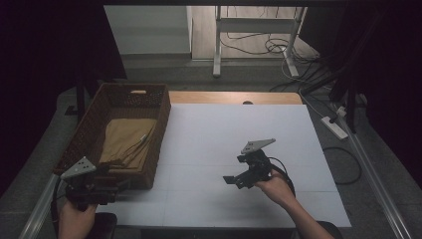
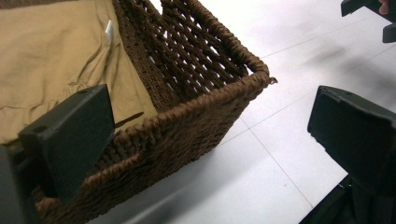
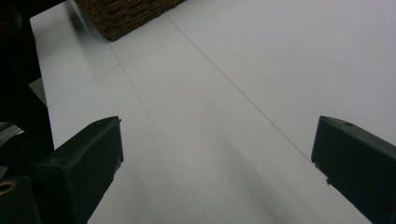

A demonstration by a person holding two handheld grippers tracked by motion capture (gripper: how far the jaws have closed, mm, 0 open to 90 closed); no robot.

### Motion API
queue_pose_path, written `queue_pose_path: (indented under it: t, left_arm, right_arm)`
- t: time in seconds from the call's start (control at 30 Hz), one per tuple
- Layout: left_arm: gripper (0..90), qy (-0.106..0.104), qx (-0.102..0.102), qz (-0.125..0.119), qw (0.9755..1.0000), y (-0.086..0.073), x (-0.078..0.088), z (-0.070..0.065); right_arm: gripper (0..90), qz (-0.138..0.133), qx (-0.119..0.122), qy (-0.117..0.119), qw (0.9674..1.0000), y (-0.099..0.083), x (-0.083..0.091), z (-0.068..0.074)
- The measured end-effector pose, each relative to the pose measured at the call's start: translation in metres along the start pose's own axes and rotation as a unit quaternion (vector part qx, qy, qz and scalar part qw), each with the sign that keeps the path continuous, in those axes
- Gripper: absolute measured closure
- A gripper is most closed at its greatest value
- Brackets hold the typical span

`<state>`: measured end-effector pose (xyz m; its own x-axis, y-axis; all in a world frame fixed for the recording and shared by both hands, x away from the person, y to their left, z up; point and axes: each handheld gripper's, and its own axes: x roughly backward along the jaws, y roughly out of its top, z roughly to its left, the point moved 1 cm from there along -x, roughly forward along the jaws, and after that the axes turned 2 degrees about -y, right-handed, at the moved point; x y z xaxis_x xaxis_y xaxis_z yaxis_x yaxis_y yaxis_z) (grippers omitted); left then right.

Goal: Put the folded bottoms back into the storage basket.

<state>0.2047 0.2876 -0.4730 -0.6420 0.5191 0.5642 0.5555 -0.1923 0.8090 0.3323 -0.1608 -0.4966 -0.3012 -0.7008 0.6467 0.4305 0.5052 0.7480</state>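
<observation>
Lying folded in the basket (image 1: 94, 119), tan cloth (image 2: 51, 56) just beyond the left gripper's (image 2: 210, 135) spread, empty fingers (image 2: 70, 135).

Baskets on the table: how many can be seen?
1. The brown woven basket stands at the table's left edge, holding a tan cloth; the left gripper is at its near corner.

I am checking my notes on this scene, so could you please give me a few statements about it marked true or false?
1. A tan cloth lies inside the woven basket. True.
2. The right gripper holds the cloth. False: its jaws stand open, empty, over the white table.
3. The left gripper is at the basket's near corner, jaws open. True.
4. The basket stands at the table's right edge. False: it stands at the left edge.
</observation>
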Motion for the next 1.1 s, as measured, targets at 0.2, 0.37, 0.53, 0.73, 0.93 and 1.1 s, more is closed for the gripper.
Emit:
queue_pose_path:
  t: [0.2,0.37,0.53,0.73,0.93,1.1]
  left_arm:
    - [1.0,0.002,-0.001,-0.001,1.0000,-0.007,0.007,-0.003]
    - [1.1,-0.014,0.013,0.004,0.9998,-0.019,0.006,0.000]
    - [0.7,-0.023,0.014,0.009,0.9996,-0.028,0.002,0.001]
    - [0.1,-0.008,0.002,0.014,0.9999,-0.034,-0.002,0.004]
    - [0.0,-0.005,-0.002,0.026,0.9997,-0.034,-0.005,0.003]
    - [0.2,-0.013,0.006,0.026,0.9996,-0.034,-0.005,0.006]
  right_arm:
    - [2.9,-0.005,-0.006,-0.009,0.9999,-0.004,0.008,-0.002]
    - [2.4,-0.010,-0.008,-0.019,0.9997,-0.007,0.013,-0.004]
    - [1.1,-0.013,-0.012,-0.029,0.9994,-0.011,0.018,-0.004]
    - [0.5,-0.016,-0.021,-0.032,0.9991,-0.016,0.023,-0.005]
    - [0.0,-0.017,-0.024,-0.040,0.9987,-0.021,0.029,-0.005]
    - [0.0,-0.018,-0.024,-0.048,0.9984,-0.026,0.034,-0.005]
